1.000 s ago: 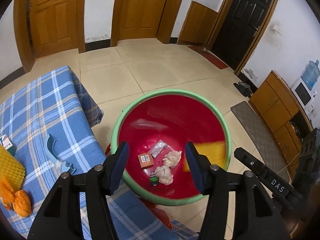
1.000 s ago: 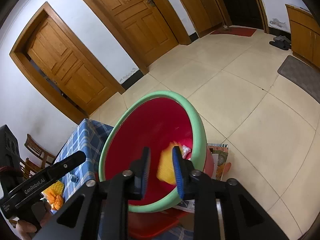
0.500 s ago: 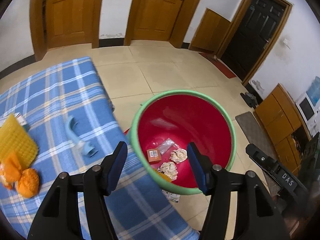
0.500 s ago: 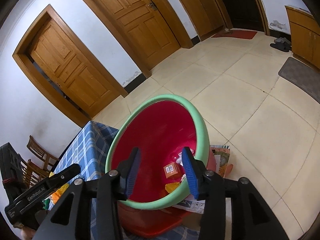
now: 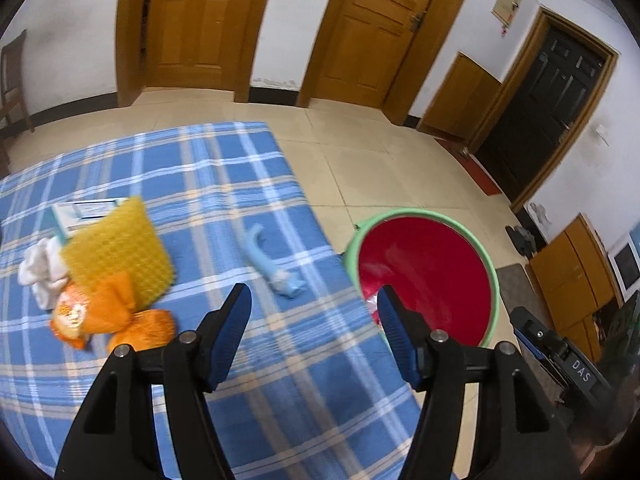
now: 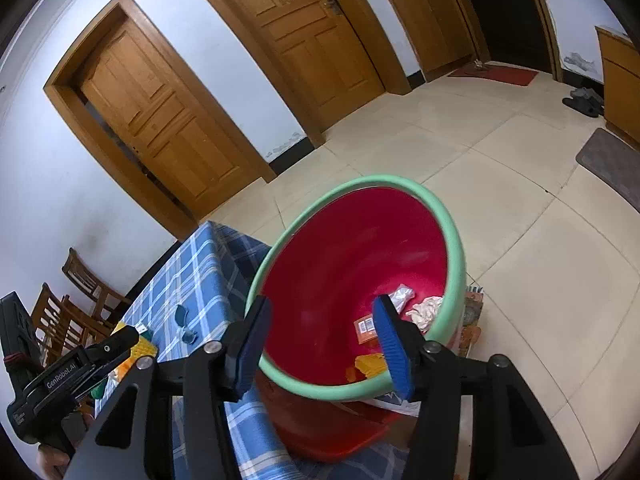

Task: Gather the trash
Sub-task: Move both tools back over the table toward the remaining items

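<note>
A red basin with a green rim (image 5: pixel 486 258) (image 6: pixel 454 240) stands beside the blue plaid table (image 5: pixel 224 184). It holds a yellow sponge (image 6: pixel 370 362), an orange packet (image 6: pixel 365 326), a clear wrapper (image 6: pixel 401 294) and crumpled paper (image 6: pixel 426 308). On the table lie a yellow sponge (image 5: pixel 118 248), an orange wrapper (image 5: pixel 106 314), white crumpled paper (image 5: pixel 38 270) and a light blue piece (image 5: pixel 272 266). My left gripper (image 5: pixel 314 312) is open and empty above the table's right part. My right gripper (image 6: pixel 320 330) is open and empty above the basin's near rim.
A white and teal box (image 5: pixel 82 212) lies behind the sponge on the table. Wooden doors (image 5: pixel 192 20) line the far wall. Wooden chairs (image 6: pixel 76 296) stand to the left. A grey mat (image 6: pixel 612 160) and a wooden cabinet (image 5: pixel 576 276) are on the right.
My right gripper has opened and let the yellow sponge drop into the basin. My left gripper has swung left from over the basin to over the table.
</note>
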### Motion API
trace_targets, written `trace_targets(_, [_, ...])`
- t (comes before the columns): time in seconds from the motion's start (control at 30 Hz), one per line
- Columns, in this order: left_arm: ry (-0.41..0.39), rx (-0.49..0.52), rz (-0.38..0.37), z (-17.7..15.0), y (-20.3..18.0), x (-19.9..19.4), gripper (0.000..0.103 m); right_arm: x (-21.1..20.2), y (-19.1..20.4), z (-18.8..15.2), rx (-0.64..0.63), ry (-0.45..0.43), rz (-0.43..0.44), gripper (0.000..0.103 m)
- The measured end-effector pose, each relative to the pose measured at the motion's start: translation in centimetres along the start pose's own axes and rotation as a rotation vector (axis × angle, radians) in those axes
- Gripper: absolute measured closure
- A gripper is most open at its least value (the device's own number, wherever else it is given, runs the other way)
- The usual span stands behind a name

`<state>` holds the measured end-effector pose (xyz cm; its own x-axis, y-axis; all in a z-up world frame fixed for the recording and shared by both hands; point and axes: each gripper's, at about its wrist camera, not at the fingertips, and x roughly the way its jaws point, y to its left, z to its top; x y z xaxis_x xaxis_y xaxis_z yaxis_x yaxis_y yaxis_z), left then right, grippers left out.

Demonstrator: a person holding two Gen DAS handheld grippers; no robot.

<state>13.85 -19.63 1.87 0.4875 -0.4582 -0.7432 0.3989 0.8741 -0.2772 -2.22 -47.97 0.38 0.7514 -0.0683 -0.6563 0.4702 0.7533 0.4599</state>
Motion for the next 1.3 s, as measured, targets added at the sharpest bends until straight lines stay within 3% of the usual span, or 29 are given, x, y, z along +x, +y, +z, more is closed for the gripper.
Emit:
trace_targets(0.43, [-0.043,-0.085,0.067,-0.7,5.2,-2.8,0.030,0.9,4.2,-1.4,-0.067,0.040,0.004,0.035])
trace_targets(0.97, [-0.088,-0.168,0.199,-0.9,14.0,-5.4,0.030,4.1,12.3,-3.4,-0.237,0.099,0.040,0.033])
trace_targets(1.3, [-0.068,-0.192,0.283,-0.8,18.8,-4.8,0.030,7.7,16.6,-4.8,-0.357,0.128,0.031,0.033])
